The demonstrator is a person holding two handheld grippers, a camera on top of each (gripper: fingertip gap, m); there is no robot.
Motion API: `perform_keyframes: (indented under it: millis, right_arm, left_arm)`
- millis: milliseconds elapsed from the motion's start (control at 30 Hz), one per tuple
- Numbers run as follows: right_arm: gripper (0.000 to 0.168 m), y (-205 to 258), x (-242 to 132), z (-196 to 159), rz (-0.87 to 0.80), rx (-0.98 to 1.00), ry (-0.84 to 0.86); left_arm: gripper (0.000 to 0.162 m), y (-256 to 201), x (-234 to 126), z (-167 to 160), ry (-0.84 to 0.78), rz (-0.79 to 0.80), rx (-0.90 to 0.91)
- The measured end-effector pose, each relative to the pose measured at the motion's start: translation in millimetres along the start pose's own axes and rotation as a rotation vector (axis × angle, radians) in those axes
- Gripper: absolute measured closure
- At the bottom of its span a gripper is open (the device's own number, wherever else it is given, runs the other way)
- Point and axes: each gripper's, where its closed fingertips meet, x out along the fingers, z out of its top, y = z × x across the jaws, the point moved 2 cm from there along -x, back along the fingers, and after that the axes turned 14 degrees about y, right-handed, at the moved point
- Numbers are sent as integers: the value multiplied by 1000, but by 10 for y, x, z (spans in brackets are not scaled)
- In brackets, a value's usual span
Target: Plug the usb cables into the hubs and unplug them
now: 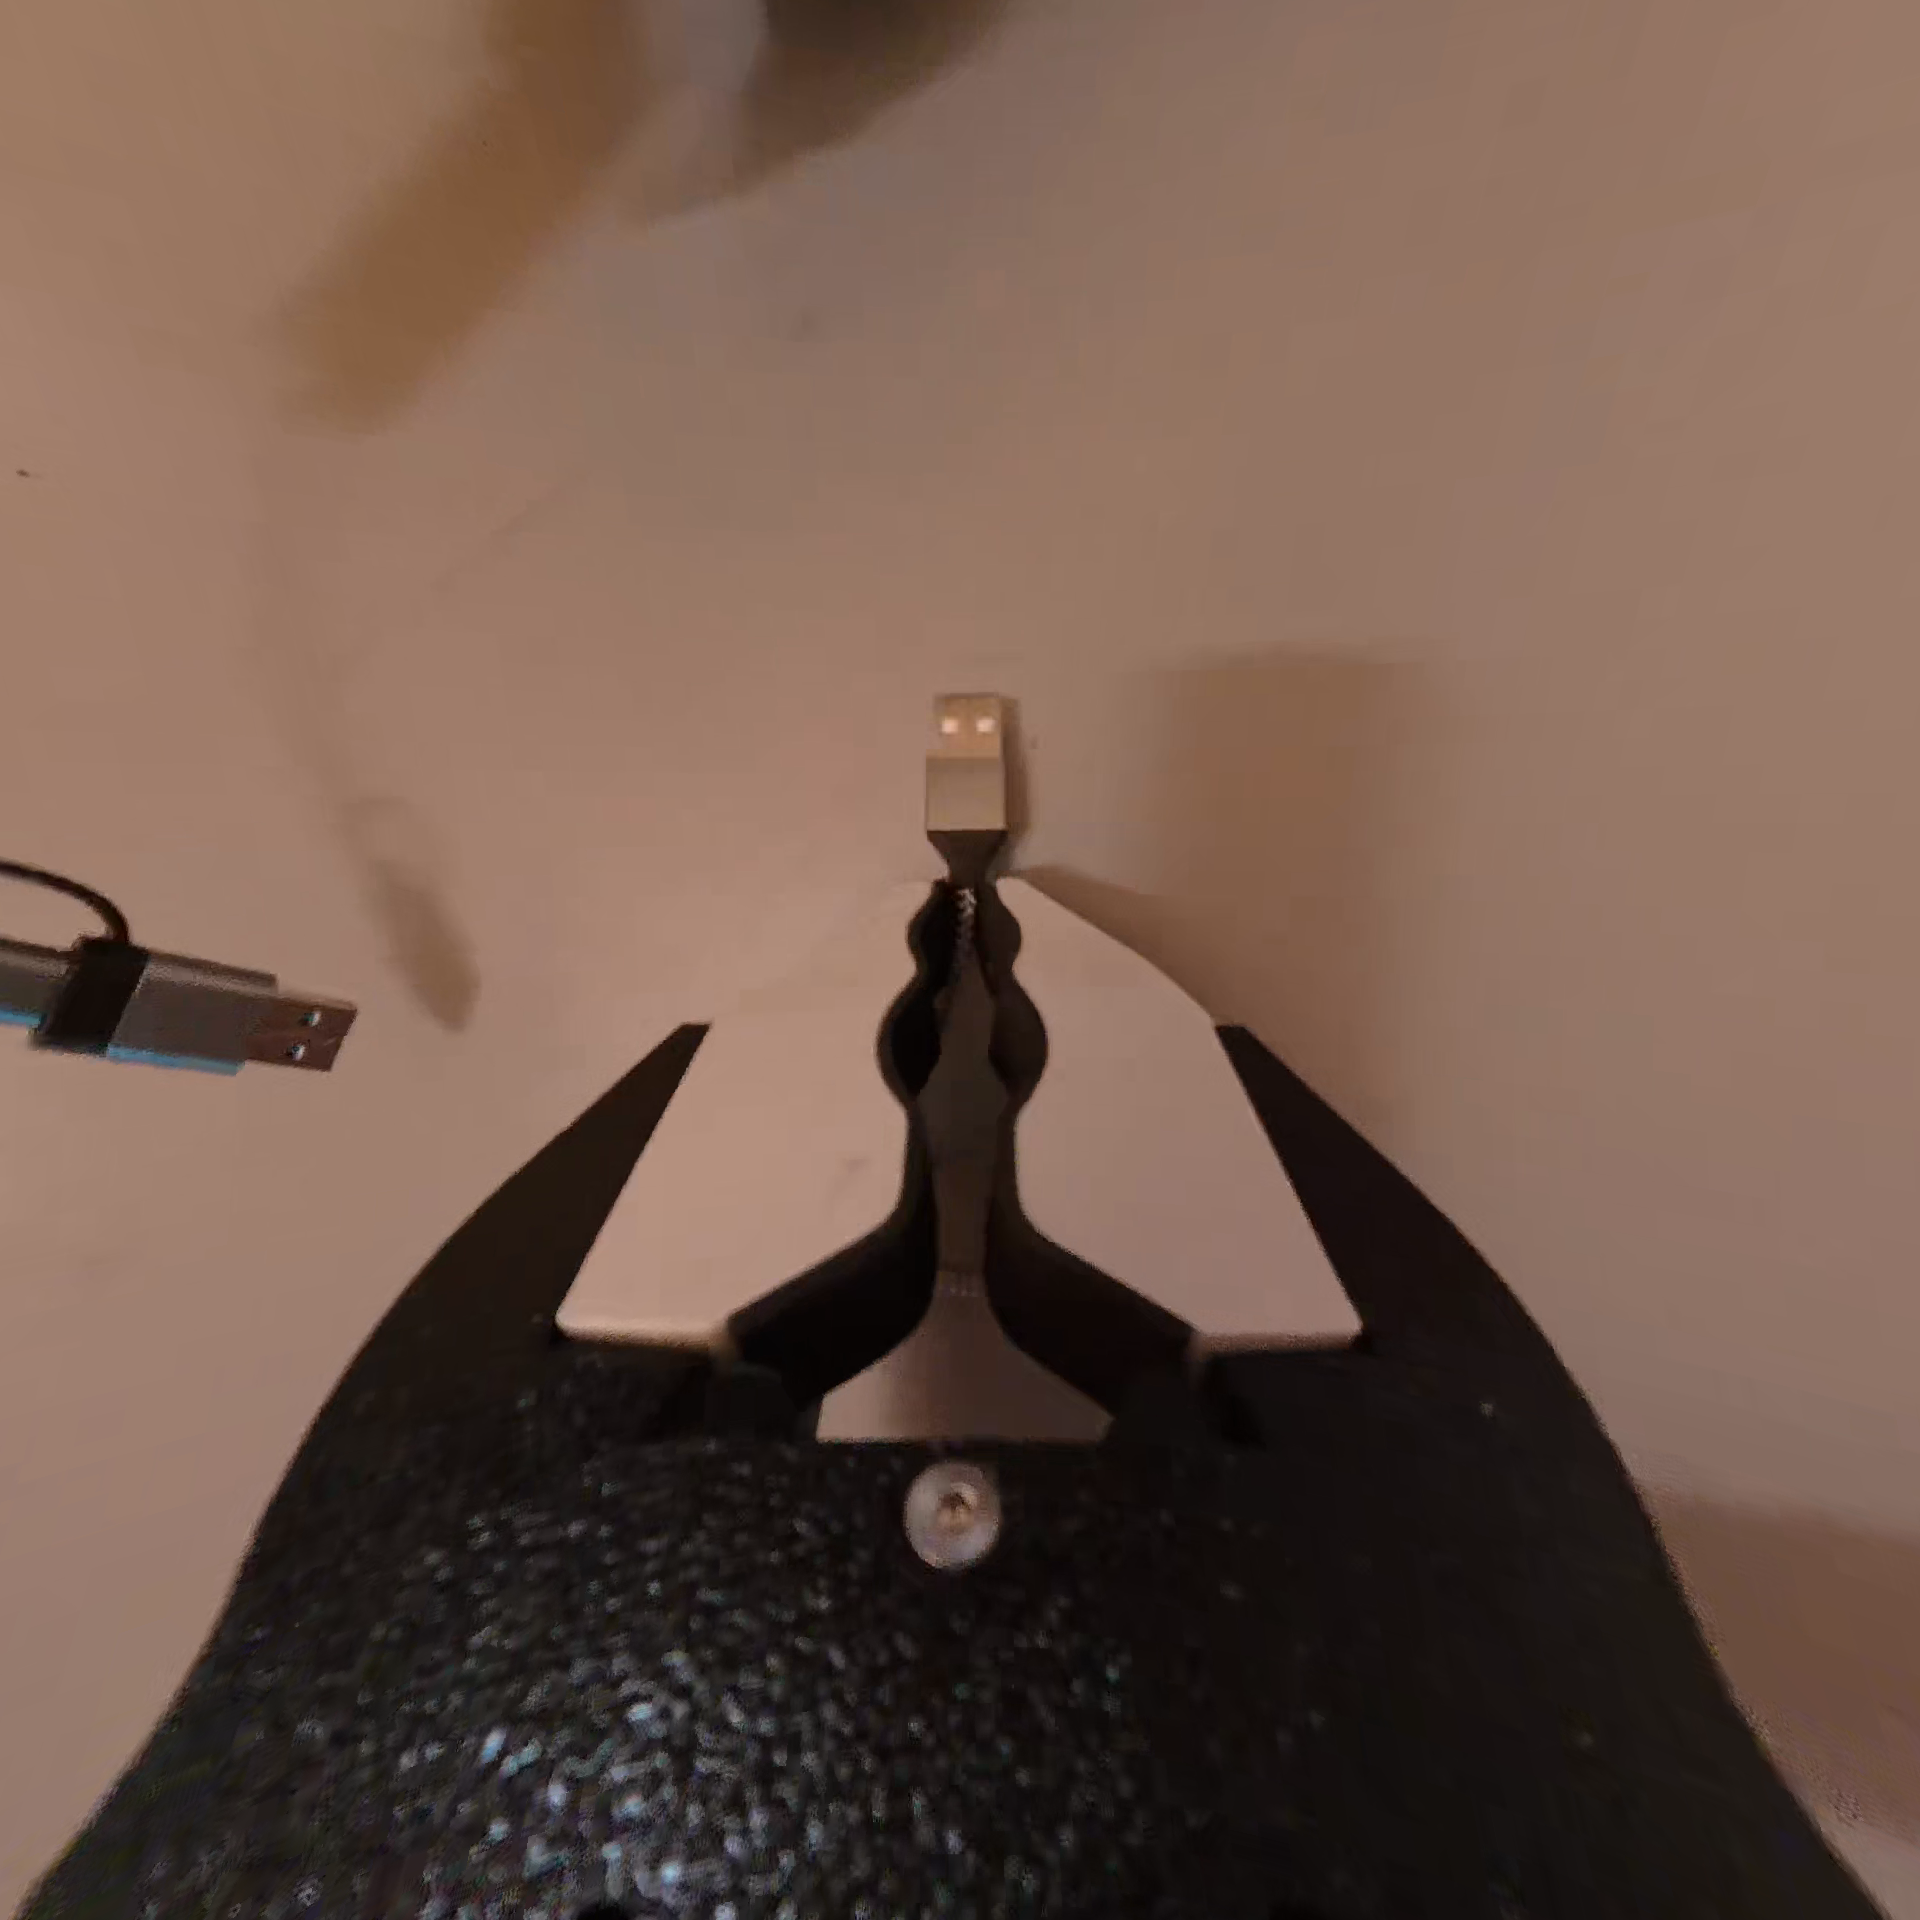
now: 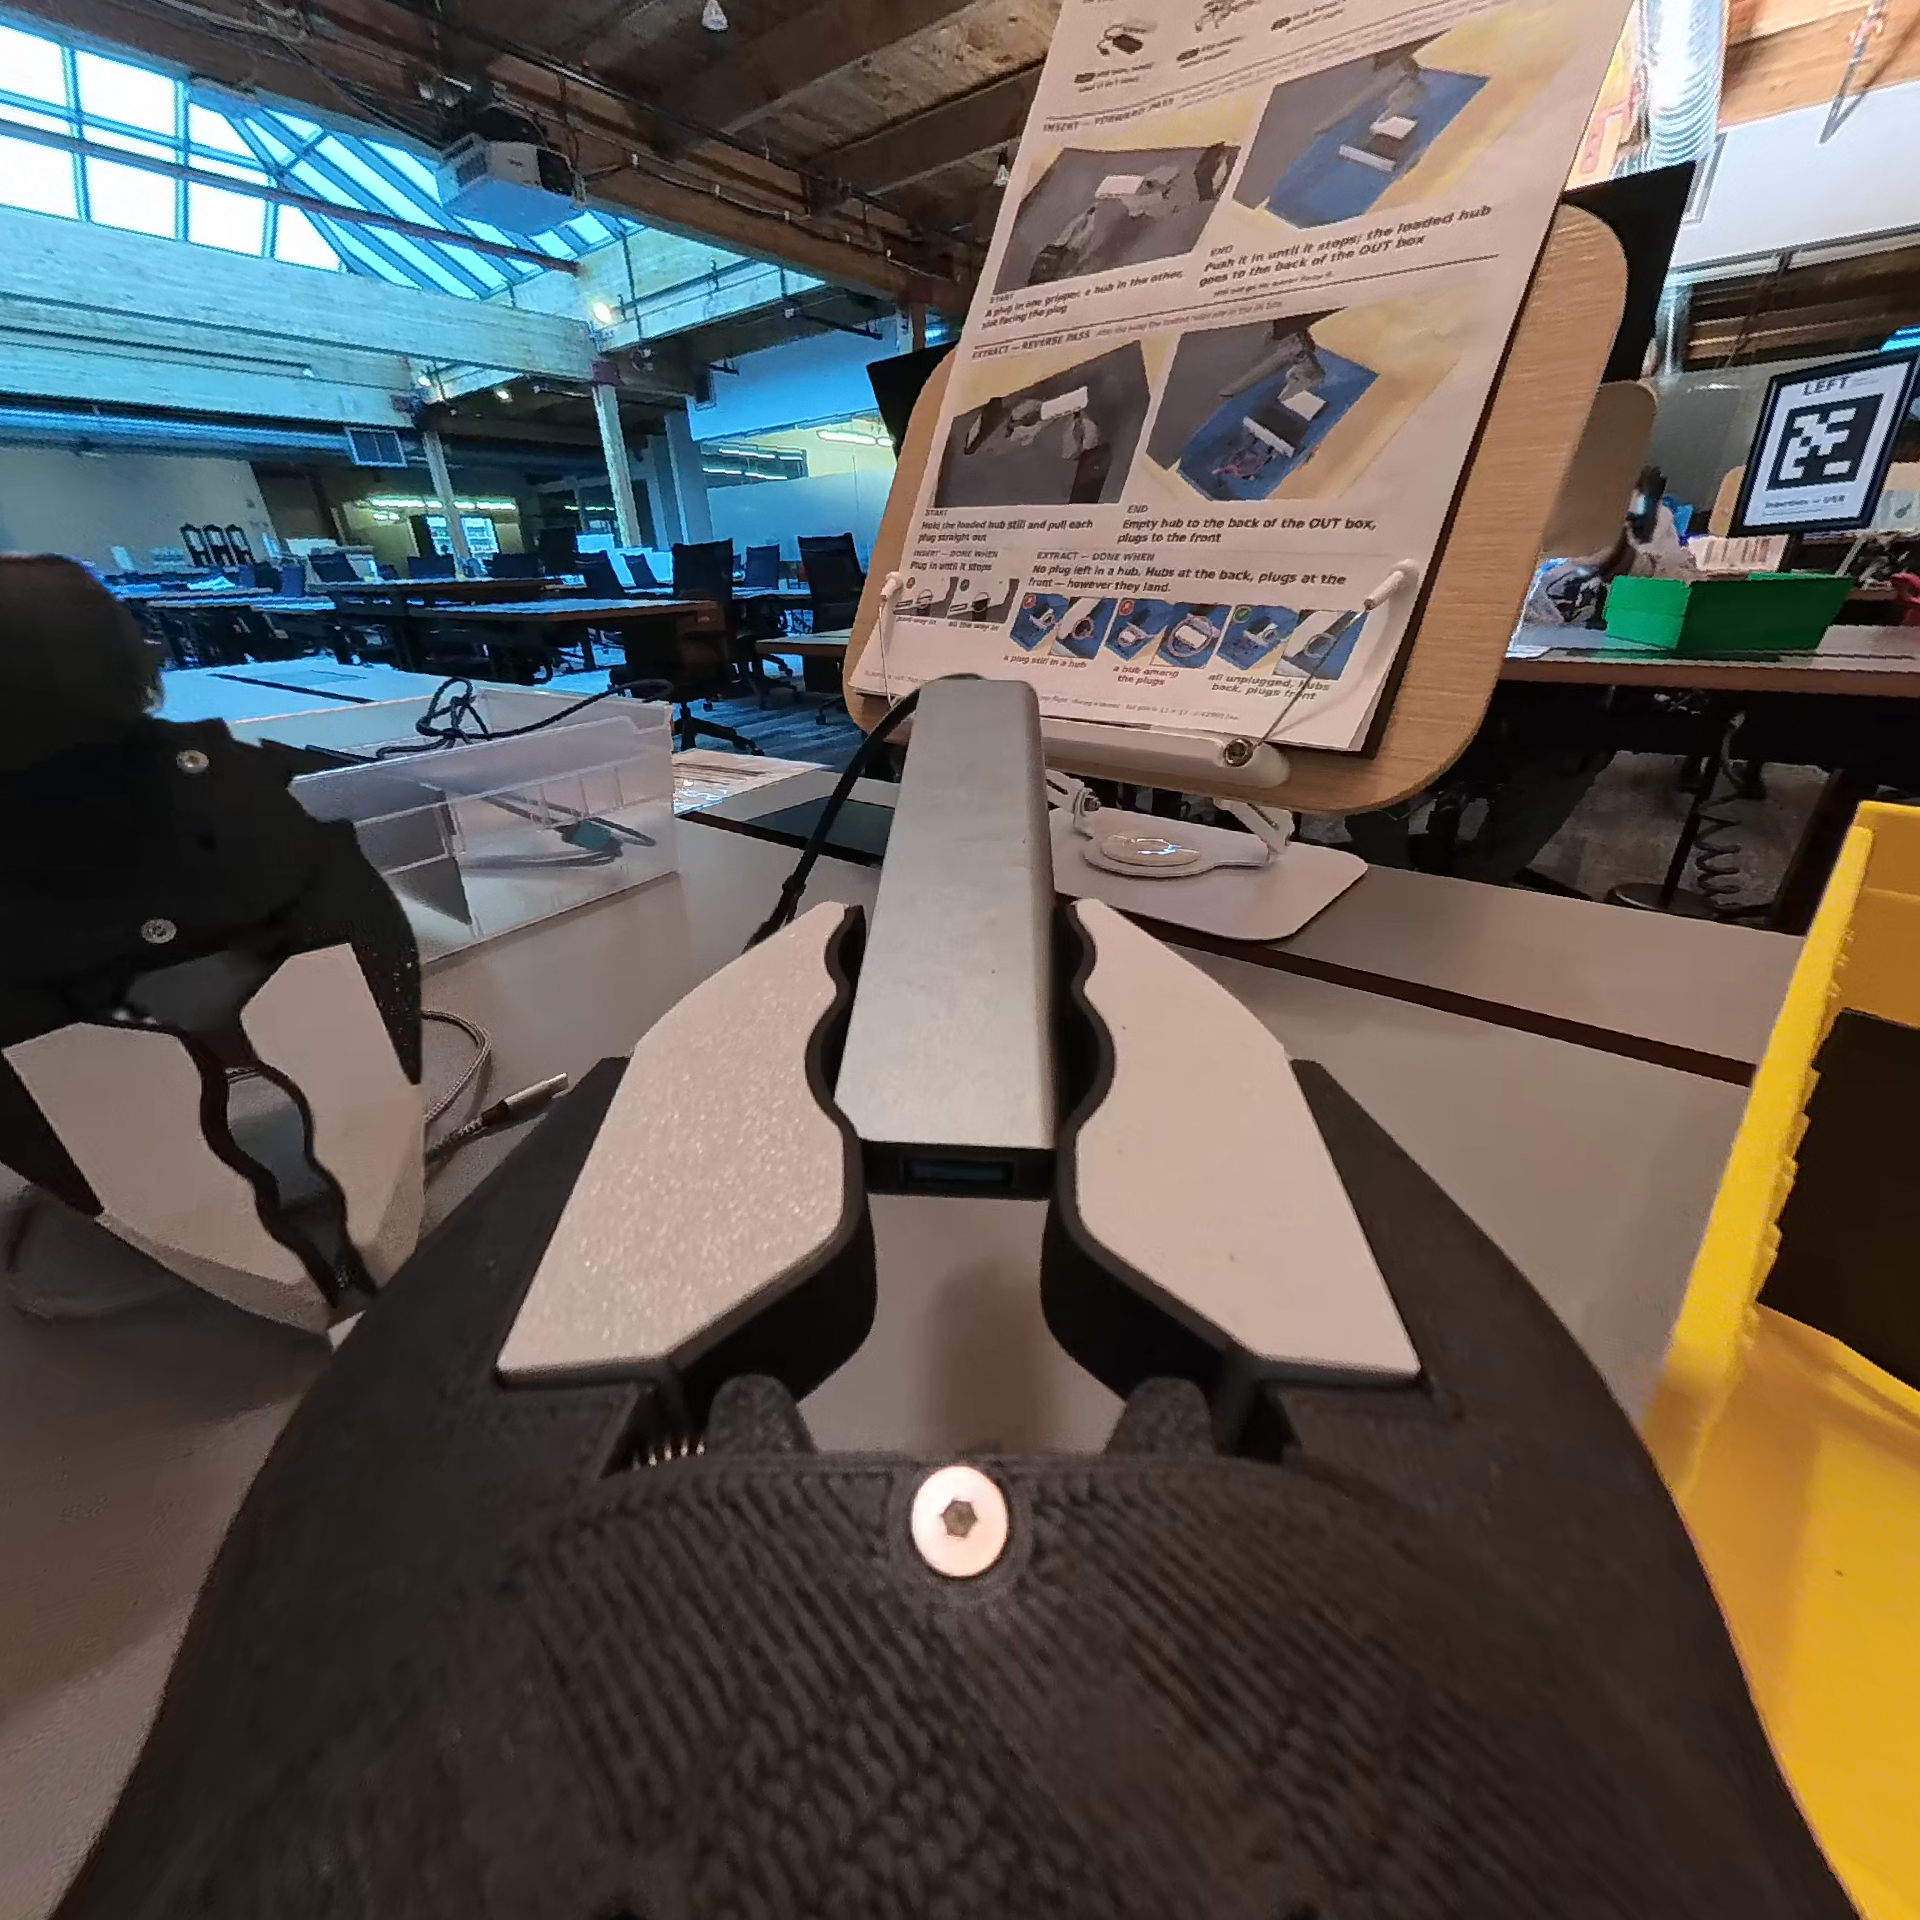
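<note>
My left gripper [image 1: 966, 896] is shut on a braided USB cable just behind its metal plug [image 1: 968, 764]. The plug sticks out past the fingertips, above the beige table [image 1: 1351, 416]. A second grey USB connector [image 1: 223, 1023] with a black band lies at the left, pointing right. My right gripper [image 2: 961, 920] is shut on a long grey hub [image 2: 961, 894], whose blue port [image 2: 956, 1174] faces the camera. The hub's black cable [image 2: 831, 821] leaves its far end. The left gripper [image 2: 338, 1283] shows at the left, pointing down, with braided cable [image 2: 462, 1081] behind it.
A yellow bin [image 2: 1787, 1403] stands close on the right. A clear plastic bin [image 2: 499, 821] with cables sits at the back left. An instruction sheet on a wooden stand [image 2: 1538, 468] stands straight ahead. A green tray [image 2: 1714, 613] and a marker sign [image 2: 1829, 447] are farther right.
</note>
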Motion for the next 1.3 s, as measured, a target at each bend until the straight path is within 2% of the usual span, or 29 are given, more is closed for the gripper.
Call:
perform_keyframes:
  millis: [67,200,333,400,533,667,867,1067,1133,1300]
  right_arm:
    - [133,-4,-1,2,-5,1,-1]
    - [133,-27,-11,6,-7,18,-8]
    - [133,-38,-16,10,-6,28,-12]
    - [133,-32,-15,9,-7,22,-12]
    - [133,-10,-7,5,-8,5,-6]
    - [133,-3,-4,3,-8,0,-3]
    - [133,-26,-7,4,2,40,-6]
    - [133,6,15,-12,4,30,13]
    - [133,24,21,-17,5,20,18]
    - [133,82,41,-24,16,-7,28]
  left_arm:
    - [158,-18,-63,97,-114,-21,-106]
    - [159,-101,-465,400,-531,-131,-293]
    - [159,-177,-865,522,-859,-247,-372]
    - [159,-186,-1003,535,-954,-227,-368]
    - [159,-169,-1168,566,-1012,-166,-384]
    - [159,-106,-1196,593,-921,-25,-405]
    - [158,287,-1188,502,-498,263,-677]
    - [159,574,-1115,567,-86,432,-661]
    - [159,674,-1061,578,-23,455,-663]
    - [159,838,-960,636,-6,429,-688]
